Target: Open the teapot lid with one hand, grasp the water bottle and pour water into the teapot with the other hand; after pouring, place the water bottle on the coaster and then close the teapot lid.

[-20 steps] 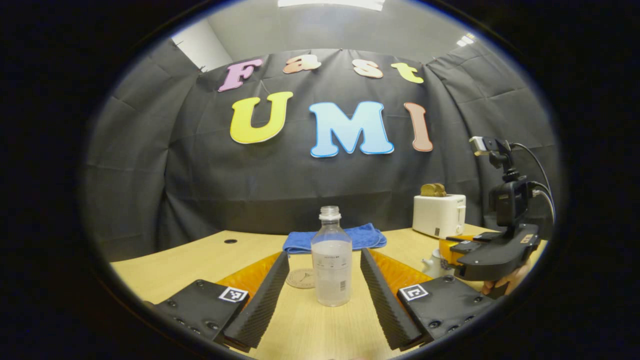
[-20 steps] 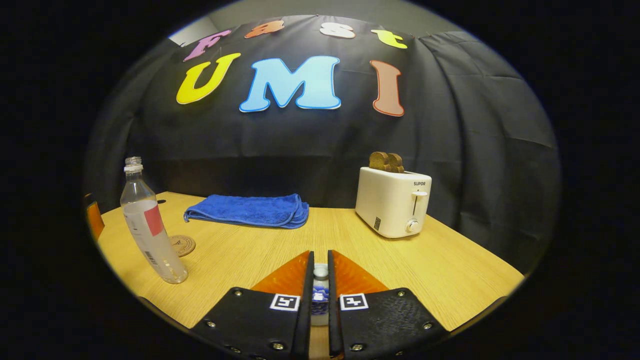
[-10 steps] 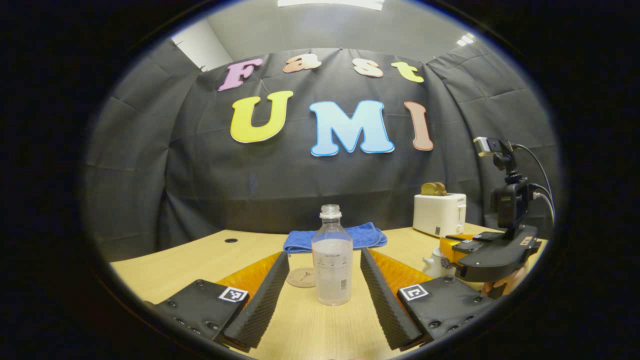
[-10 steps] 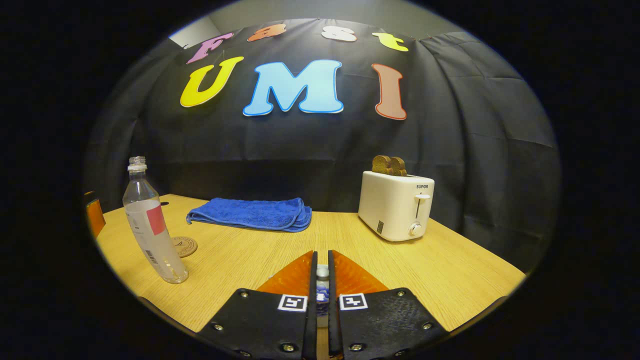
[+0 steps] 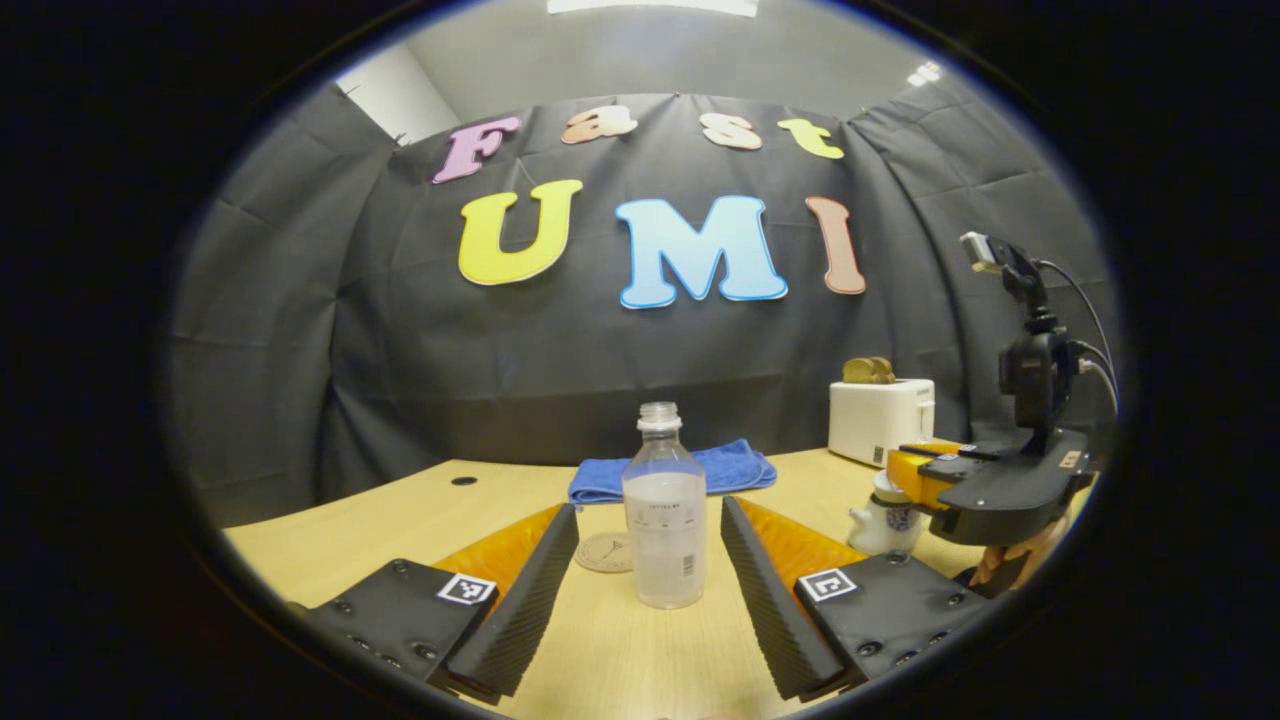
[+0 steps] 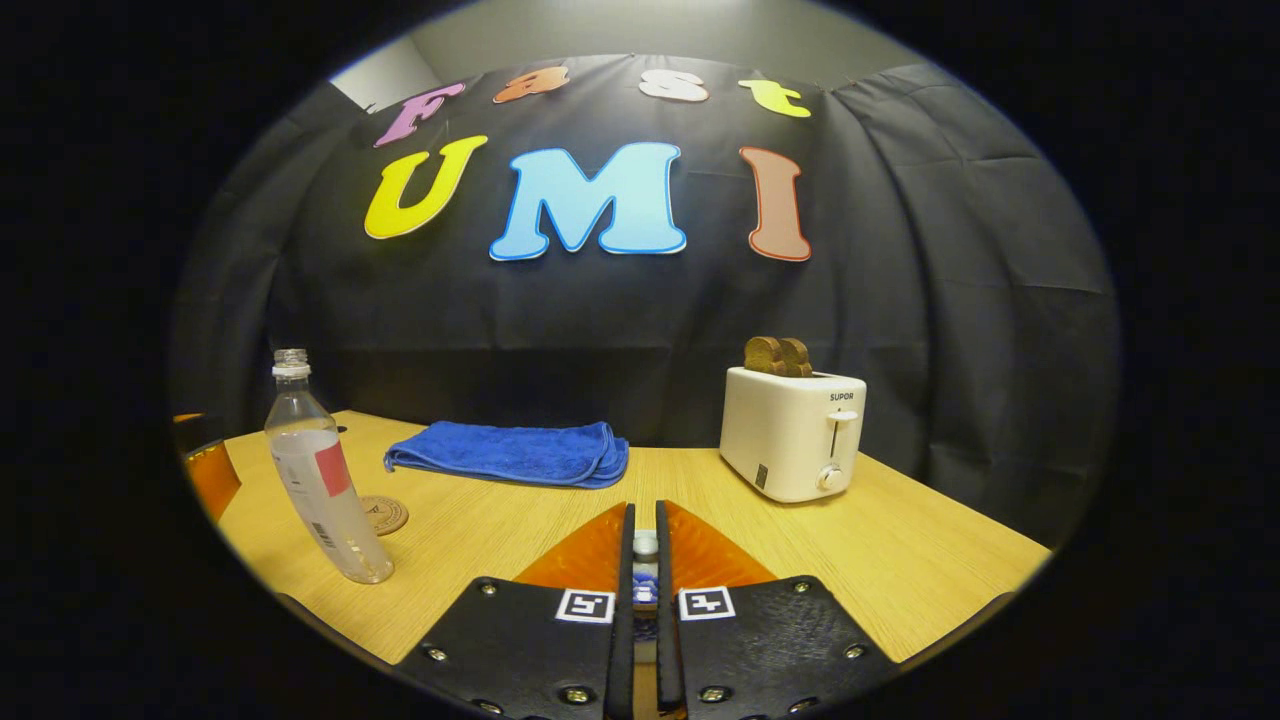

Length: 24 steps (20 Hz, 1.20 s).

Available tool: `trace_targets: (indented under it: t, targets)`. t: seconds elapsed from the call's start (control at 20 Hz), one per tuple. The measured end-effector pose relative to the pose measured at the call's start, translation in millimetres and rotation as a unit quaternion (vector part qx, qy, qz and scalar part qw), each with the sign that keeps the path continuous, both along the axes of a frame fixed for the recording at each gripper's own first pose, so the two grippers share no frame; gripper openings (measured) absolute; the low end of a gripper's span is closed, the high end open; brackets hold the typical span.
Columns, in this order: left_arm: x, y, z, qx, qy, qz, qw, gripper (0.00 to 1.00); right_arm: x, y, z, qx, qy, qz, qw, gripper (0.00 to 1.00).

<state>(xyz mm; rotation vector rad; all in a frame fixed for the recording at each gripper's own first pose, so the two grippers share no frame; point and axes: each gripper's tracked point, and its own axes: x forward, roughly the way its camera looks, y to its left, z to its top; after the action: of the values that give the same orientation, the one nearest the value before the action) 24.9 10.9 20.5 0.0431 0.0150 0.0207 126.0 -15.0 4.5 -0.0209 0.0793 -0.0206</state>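
Observation:
A clear water bottle (image 5: 662,520), uncapped and partly full, stands upright on the wooden table (image 5: 400,520). My left gripper (image 5: 649,507) is open, one finger on each side of the bottle, neither touching it. A round coaster (image 5: 603,552) lies just behind the bottle to the left. At the right, the white teapot (image 5: 882,525) with blue markings sits under my right gripper (image 5: 915,470). In the right gripper view, my right gripper (image 6: 645,520) is shut on the teapot lid (image 6: 645,570), held by its knob. The bottle (image 6: 325,495) and coaster (image 6: 385,515) stand to its left.
A folded blue towel (image 6: 510,452) lies at the back of the table. A white toaster (image 6: 795,430) with bread in it stands at the back right. A hand (image 5: 1015,560) holds the right gripper's handle. A small dark hole (image 5: 461,481) marks the table's far left.
My right gripper has risen, still shut on the lid, and more of the teapot shows beneath it. The left gripper and the bottle have stayed put.

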Motion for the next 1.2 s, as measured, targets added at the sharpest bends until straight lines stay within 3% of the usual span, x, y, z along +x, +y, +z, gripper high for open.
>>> trace_targets:
  t: [0.25,0.75,0.95,1.2]
  targets:
    - [1.4,-5.2,-2.9,0.004,0.004,-0.004,1.000,0.99,-27.1,4.4,24.4,-0.002,-0.018,0.014,1.000,0.09]
    - [30.7,-5.6,-30.6,-0.010,0.027,0.001,1.000,0.99,-135.8,-8.7,44.1,0.015,-0.044,0.028,0.999,0.09]
    - [50.5,-7.3,-44.4,-0.025,0.048,-0.005,0.999,0.99,-150.3,-4.3,32.5,0.021,-0.034,0.039,0.998,0.09]
    - [73.1,-4.5,-34.1,-0.015,0.034,-0.001,0.999,0.99,-150.1,-7.8,21.7,0.035,-0.020,0.039,0.998,0.09]
